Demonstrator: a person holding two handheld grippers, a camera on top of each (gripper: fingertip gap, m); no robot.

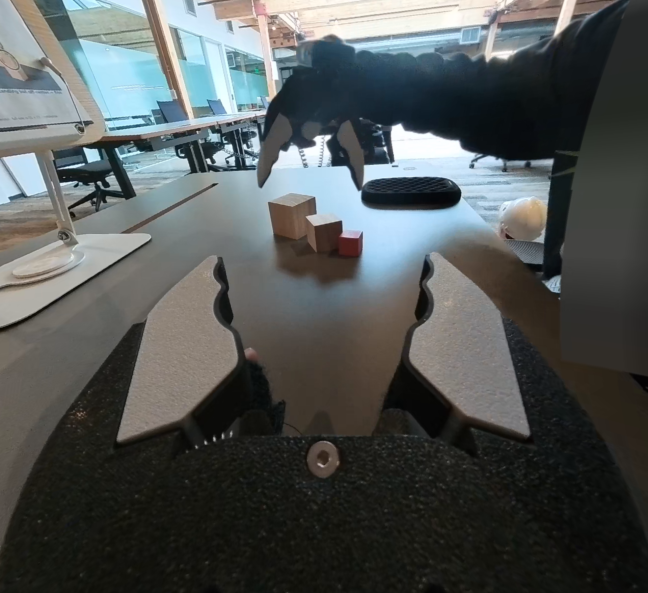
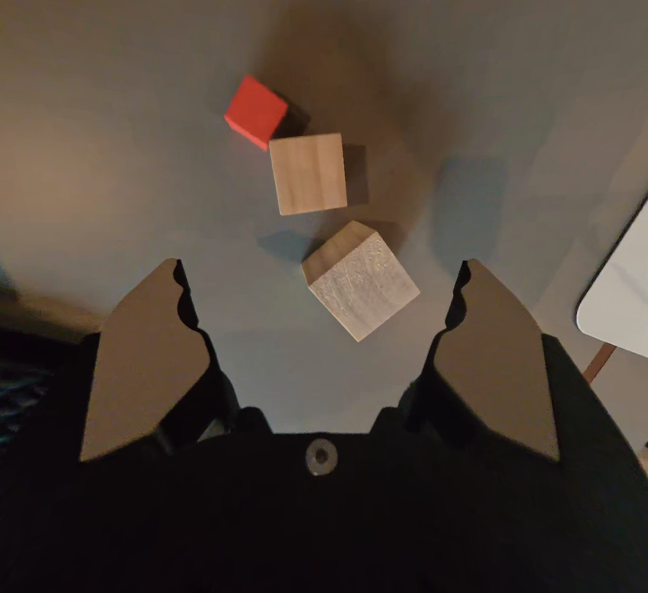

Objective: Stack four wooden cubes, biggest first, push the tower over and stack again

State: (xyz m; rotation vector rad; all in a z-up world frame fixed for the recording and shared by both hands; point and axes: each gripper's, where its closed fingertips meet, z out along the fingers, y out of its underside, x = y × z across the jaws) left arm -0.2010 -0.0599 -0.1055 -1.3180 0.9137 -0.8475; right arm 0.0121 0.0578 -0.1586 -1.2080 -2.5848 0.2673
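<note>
- Our right gripper (image 2: 321, 262) hangs over the table, pointing straight down, its jaws spread wide and holding nothing. Seen from the left wrist view, the same gripper (image 1: 310, 178) hovers just above and behind the blocks, at the end of a dark sleeve (image 1: 491, 99).
- Our left gripper (image 1: 321, 260) sits low over the near part of the table (image 1: 315, 330), jaws likewise parted and empty, well back from the blocks.
- Only three cubes show, all lying flat on the table with nothing stacked; the fourth we cannot find in either view.
- The big pale cube (image 2: 361, 281) lies directly beneath the right gripper, close to the line between its fingertips but offset toward the right-hand finger, and turned at an angle to the jaw line.
- Beyond it, apart by a small gap, lies the middle wooden cube (image 2: 310, 174), and the small red cube (image 2: 256, 113) touches or nearly touches that one's far corner.
- From the left side, the row runs big cube (image 1: 292, 220), middle cube (image 1: 324, 232), red cube (image 1: 350, 243), slanting toward us.
- We judge the right gripper much the nearer, so the big cube is its to take; it would likely want a twist of the wrist to meet flat faces squarely.
- At the edges: a white stand base (image 1: 52, 260) and a black perforated pad (image 1: 410, 192).
</note>
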